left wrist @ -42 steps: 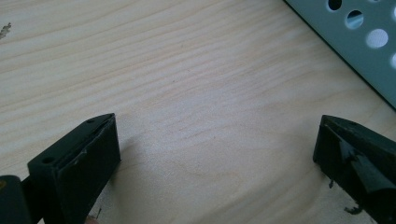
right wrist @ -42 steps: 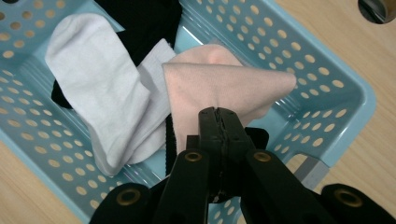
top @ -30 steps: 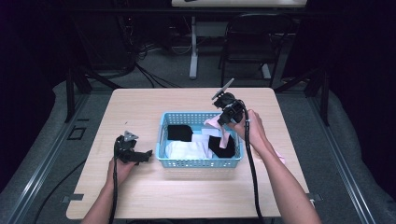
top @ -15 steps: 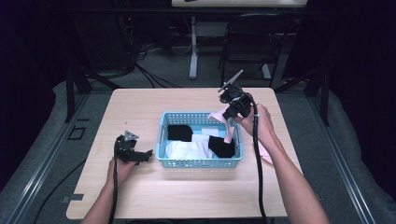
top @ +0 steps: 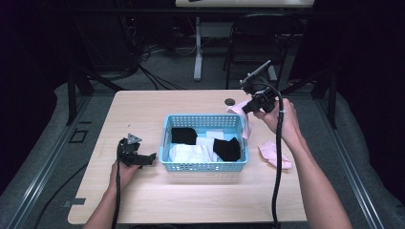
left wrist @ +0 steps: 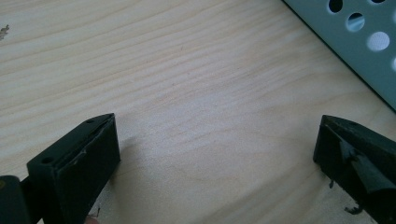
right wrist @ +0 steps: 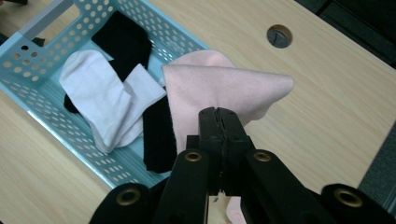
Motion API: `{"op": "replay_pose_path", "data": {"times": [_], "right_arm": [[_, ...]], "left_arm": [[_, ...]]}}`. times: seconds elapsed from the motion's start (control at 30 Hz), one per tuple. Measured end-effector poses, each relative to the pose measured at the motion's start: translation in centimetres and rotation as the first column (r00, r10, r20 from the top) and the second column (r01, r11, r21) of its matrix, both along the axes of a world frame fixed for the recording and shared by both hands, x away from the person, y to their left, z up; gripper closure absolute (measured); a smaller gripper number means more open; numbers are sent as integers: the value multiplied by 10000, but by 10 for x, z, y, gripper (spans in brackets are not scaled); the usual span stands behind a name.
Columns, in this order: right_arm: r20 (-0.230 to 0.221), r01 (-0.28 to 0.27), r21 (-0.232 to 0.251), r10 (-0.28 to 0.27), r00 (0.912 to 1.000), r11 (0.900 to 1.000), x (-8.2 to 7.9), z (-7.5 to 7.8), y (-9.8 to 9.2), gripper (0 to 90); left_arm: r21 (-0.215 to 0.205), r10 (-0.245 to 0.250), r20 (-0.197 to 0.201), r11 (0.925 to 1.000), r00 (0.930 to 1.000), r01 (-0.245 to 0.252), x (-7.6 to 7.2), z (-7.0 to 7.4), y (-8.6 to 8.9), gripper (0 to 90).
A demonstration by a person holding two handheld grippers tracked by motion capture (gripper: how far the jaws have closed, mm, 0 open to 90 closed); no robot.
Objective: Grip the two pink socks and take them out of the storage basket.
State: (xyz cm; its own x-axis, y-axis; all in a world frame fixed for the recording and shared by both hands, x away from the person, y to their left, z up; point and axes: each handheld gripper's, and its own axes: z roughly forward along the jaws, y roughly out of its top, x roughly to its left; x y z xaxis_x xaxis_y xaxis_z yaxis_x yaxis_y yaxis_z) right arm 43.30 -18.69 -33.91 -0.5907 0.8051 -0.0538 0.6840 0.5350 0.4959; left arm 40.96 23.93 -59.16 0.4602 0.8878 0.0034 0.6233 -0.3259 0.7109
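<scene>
Pink sock (right wrist: 219, 88) clamped in right tongs (right wrist: 218, 114)

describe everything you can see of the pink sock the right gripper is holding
The pink sock is pale, soft knit fabric, folded over on itself. The right gripper has its jaws shut on one edge, holding it lifted by the blue basket at its far right corner; in the high view it drapes against the basket's right rim.

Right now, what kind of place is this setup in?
Probably a lab or recording workspace: a light wooden table stands on grey floor amid loose black cables, dark surroundings, with a blue perforated plastic basket of socks as the test item.
</scene>
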Motion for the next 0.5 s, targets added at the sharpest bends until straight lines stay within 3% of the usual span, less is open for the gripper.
{"op": "replay_pose_path", "data": {"times": [0.3,0.5], "right_arm": [[149,811,-76,-810,9966,9967,-11,8,-43,900],[180,1073,-207,-1070,9941,9940,-18,7,-59,900]], "left_arm": [[-27,73,-12,10000,10000,-73,-1,0,0,4],[-31,76,-15,10000,10000,-77,-1,0,0,4]]}}
